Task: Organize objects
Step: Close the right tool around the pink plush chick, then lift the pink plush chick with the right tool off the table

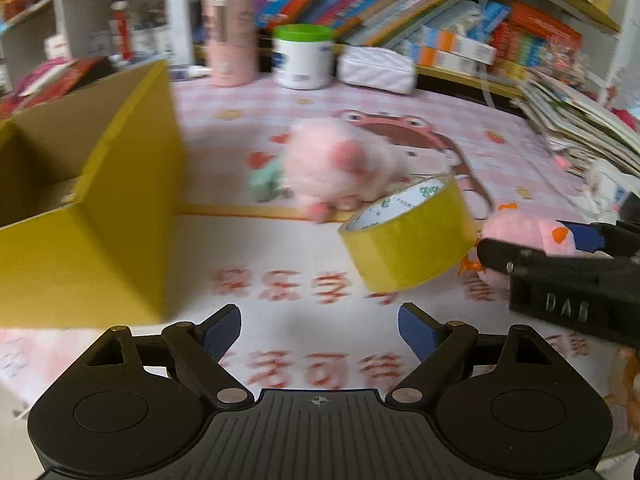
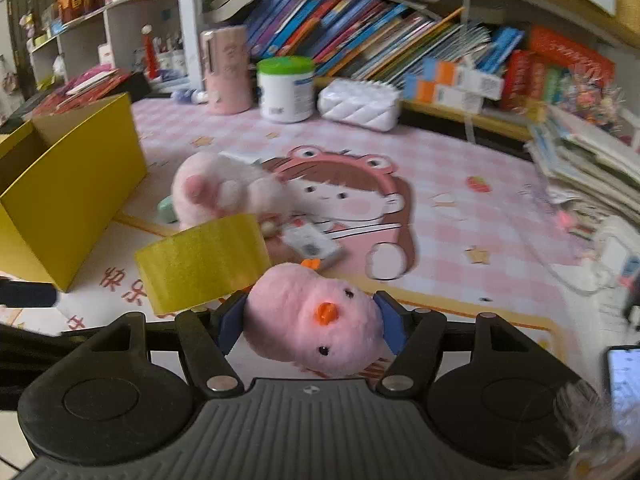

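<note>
A cluttered desk backed by shelves of books point(image 2: 360, 28) carries a pink checked mat point(image 2: 460, 168), and on it we see a yellow cardboard box point(image 1: 100, 208) standing open. Just right of the box lie a fluffy pink plush point(image 1: 340, 164) and a roll of yellow tape point(image 1: 408, 236). Our right gripper point(image 2: 312, 326) squeezes a pink chick toy point(image 2: 316, 320) between its blue pads, right of the tape. Our left gripper point(image 1: 320, 332) hangs wide apart and empty, near the box. We judge the chick picked up; next it must travel left, past the tape, and drop inside the box.
</note>
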Available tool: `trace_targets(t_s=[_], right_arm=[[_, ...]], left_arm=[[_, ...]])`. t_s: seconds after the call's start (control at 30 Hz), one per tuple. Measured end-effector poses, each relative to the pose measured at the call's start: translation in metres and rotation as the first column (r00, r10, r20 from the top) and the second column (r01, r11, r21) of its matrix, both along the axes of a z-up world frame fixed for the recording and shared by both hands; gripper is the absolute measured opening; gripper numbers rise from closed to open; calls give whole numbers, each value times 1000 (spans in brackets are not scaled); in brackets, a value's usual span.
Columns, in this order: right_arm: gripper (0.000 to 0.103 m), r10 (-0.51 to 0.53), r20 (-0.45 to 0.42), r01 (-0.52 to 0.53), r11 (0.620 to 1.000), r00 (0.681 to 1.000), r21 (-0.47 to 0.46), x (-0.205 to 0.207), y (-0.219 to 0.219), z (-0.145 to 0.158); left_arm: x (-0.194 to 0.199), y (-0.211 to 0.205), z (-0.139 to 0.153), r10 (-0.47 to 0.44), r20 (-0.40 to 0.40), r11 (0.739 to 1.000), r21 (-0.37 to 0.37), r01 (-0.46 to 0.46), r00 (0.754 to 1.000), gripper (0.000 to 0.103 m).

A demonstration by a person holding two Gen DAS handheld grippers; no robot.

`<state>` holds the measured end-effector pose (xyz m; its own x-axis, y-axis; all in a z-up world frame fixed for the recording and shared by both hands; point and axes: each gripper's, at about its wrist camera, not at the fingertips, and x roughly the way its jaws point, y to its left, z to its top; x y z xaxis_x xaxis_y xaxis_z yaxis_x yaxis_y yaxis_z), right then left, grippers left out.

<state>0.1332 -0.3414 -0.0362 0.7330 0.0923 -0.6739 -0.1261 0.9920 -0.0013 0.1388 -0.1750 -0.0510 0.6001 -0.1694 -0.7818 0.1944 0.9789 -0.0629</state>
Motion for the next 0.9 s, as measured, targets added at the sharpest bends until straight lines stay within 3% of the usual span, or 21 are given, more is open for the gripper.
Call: trace_targets(t_s=[0.17, 0.33, 0.5, 0.7, 0.9], right_arm=[[65, -35, -64, 22, 982, 997, -189, -7, -10, -10], [65, -92, -82, 77, 982, 992, -174, -11, -31, -14], [65, -112, -32, 110, 992, 993, -58, -13, -38, -6], [65, 38, 72, -34, 998, 997, -52, -14, -4, 12], [64, 178, 149, -167, 982, 973, -84, -26, 31, 25]], left_arm=[[9, -32, -3, -99, 4, 995, 1, 99, 995, 93], [11, -41, -3, -132, -4, 991, -16, 132, 991, 93], [9, -30, -3, -115, -19, 993, 12, 115, 993, 93], [3, -3, 0, -31, -25, 999, 21, 32, 999, 93], [-10, 15, 4, 21, -12, 1000, 21, -21, 1000, 93]])
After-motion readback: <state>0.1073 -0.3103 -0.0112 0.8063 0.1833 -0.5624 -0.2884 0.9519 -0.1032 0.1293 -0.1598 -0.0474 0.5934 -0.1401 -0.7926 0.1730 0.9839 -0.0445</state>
